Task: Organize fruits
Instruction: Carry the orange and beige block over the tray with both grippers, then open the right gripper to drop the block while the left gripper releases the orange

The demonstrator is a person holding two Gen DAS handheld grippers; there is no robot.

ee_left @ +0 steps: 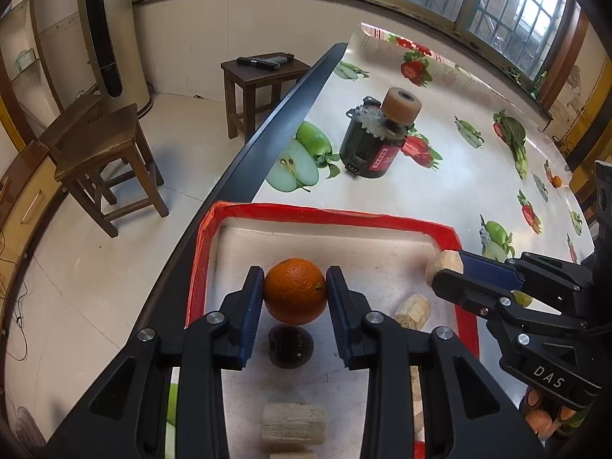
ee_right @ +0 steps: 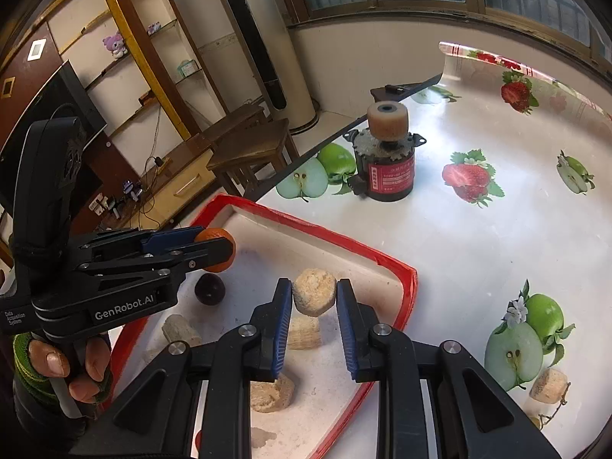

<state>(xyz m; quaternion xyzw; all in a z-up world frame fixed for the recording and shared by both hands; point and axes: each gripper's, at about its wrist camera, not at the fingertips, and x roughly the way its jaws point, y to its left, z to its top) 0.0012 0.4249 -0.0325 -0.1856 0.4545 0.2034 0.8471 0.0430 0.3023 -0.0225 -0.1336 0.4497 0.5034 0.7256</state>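
My left gripper (ee_left: 294, 293) is shut on an orange (ee_left: 295, 291) and holds it above a red-rimmed white tray (ee_left: 332, 217); it also shows in the right wrist view (ee_right: 214, 243). A dark plum (ee_left: 290, 346) lies in the tray just below the orange. My right gripper (ee_right: 314, 298) is shut on a pale beige cut chunk (ee_right: 314, 297), held above the tray's right part; it shows in the left wrist view (ee_left: 445, 267). Several more beige chunks (ee_left: 293, 422) lie in the tray.
The tray sits at the table's left edge on a fruit-print cloth (ee_right: 497, 237). A small motor with a beige roller (ee_left: 376, 135) stands behind the tray. A beige chunk (ee_right: 547, 384) lies on the cloth at right. Wooden stools (ee_left: 103, 157) stand on the floor to the left.
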